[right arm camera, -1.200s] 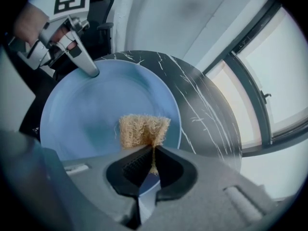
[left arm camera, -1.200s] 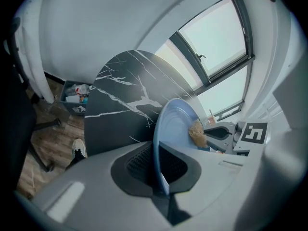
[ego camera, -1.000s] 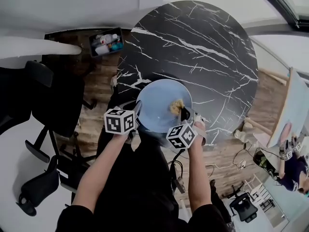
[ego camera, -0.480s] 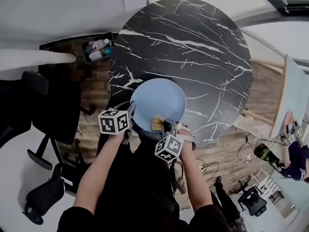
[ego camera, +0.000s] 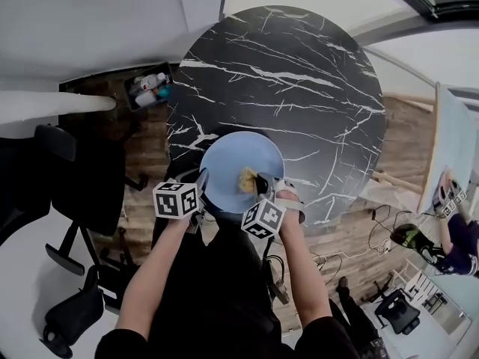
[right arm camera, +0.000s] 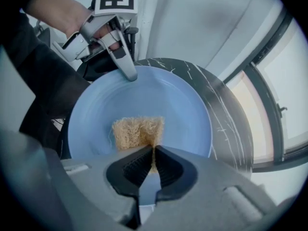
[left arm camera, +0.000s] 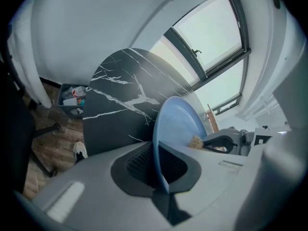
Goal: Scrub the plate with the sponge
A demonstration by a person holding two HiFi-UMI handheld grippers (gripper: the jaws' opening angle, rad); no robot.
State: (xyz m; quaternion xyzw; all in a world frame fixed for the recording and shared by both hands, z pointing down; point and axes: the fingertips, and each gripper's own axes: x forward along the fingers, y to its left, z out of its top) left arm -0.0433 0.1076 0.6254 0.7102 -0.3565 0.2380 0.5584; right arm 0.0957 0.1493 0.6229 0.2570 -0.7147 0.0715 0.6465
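A light blue plate (ego camera: 233, 158) lies at the near edge of the round black marble table (ego camera: 299, 81). My left gripper (ego camera: 203, 180) is shut on the plate's near-left rim; in the left gripper view the rim (left arm camera: 163, 129) runs between the jaws (left arm camera: 159, 170). My right gripper (ego camera: 261, 182) points steeply down and is shut on a tan fibrous sponge (ego camera: 246, 178). The sponge (right arm camera: 137, 131) rests flat on the plate (right arm camera: 144, 93) near its middle, just ahead of the right gripper (right arm camera: 153, 160). The left gripper (right arm camera: 127, 71) shows at the plate's far rim in the right gripper view.
A grey bin (ego camera: 146, 87) holding bottles stands on the wooden floor left of the table. Black chairs (ego camera: 67, 178) stand at the left. A person (ego camera: 453, 223) is at the far right edge. Windows (left arm camera: 216, 37) lie beyond the table.
The right gripper slid the sponge from the plate's right part toward the near rim, then back toward the middle. The left gripper kept its hold on the rim.
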